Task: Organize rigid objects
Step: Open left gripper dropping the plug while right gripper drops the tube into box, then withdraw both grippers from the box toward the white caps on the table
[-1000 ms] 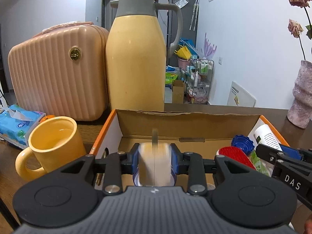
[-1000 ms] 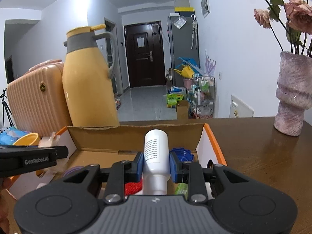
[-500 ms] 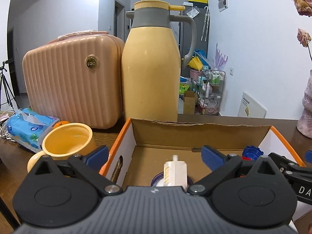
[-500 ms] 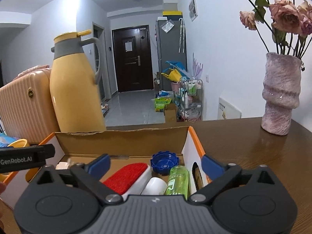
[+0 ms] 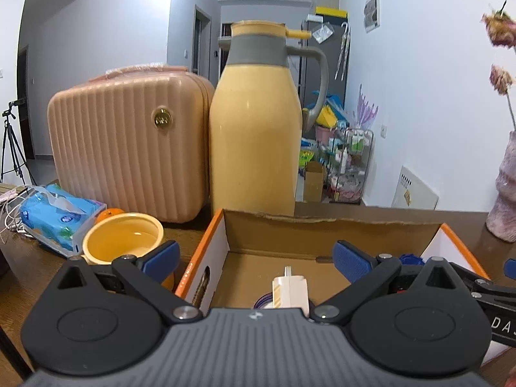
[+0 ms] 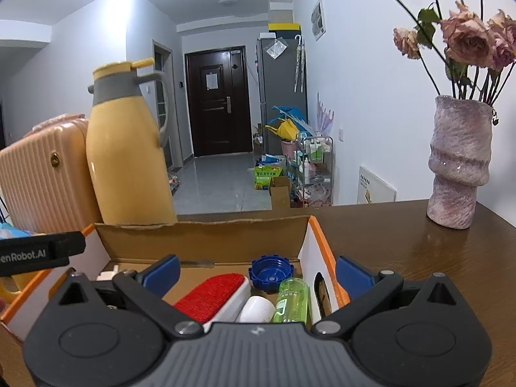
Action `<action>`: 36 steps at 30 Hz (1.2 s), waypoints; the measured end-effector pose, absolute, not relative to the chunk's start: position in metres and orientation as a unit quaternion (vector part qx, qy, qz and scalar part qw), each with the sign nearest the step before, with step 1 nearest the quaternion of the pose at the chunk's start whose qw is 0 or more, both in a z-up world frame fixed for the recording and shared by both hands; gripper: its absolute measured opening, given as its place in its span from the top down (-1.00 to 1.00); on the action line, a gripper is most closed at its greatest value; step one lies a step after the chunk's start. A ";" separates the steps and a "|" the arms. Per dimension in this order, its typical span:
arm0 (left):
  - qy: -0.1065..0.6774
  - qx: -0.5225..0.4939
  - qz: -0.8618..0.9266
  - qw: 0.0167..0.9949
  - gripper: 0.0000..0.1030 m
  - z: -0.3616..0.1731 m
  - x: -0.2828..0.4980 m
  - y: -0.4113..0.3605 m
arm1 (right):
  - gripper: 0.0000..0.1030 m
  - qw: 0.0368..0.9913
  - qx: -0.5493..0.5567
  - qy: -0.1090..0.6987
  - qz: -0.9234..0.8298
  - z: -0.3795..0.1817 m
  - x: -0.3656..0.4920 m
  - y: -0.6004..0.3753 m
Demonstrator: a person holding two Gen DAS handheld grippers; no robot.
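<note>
An orange-edged cardboard box (image 5: 335,225) (image 6: 206,235) stands in front of both grippers. My left gripper (image 5: 256,258) is open above its left part, where a white plug adapter (image 5: 290,292) lies free on a purple-rimmed lid (image 5: 262,303). My right gripper (image 6: 256,272) is open over the right part. Below it lie a white bottle (image 6: 256,309), a red-faced brush (image 6: 211,296), a green bottle (image 6: 290,295) and a blue cap (image 6: 270,274). Nothing is between either pair of fingers.
A yellow thermos jug (image 5: 256,138) and a pink ribbed case (image 5: 129,145) stand behind the box. A yellow mug (image 5: 124,242) and a blue tissue pack (image 5: 58,216) sit to its left. A pink vase (image 6: 459,167) with dried roses stands on the wooden table (image 6: 419,251) at right.
Both grippers went from shut to open. The left let go of the white adapter, the right let go of the white bottle; both things now lie in the box.
</note>
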State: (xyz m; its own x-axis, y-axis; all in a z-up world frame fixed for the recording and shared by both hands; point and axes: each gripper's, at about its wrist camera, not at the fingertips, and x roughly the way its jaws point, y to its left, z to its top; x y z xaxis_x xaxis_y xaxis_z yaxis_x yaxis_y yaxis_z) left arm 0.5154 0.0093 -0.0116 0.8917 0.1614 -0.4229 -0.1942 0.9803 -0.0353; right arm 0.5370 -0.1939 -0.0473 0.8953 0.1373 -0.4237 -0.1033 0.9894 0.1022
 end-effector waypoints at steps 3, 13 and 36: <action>0.205 -0.039 0.091 0.974 -1.00 -0.007 0.504 0.011 | -1.00 0.975 0.040 0.210 0.064 -0.041 0.527 -0.195; 0.186 -0.036 0.086 0.978 -1.00 0.002 0.459 0.018 | -1.00 0.982 0.045 0.174 0.062 -0.027 0.480 -0.206; 0.165 -0.037 0.036 0.985 -1.00 0.016 0.292 0.007 | -1.00 0.987 0.025 0.127 0.098 -0.010 0.313 -0.223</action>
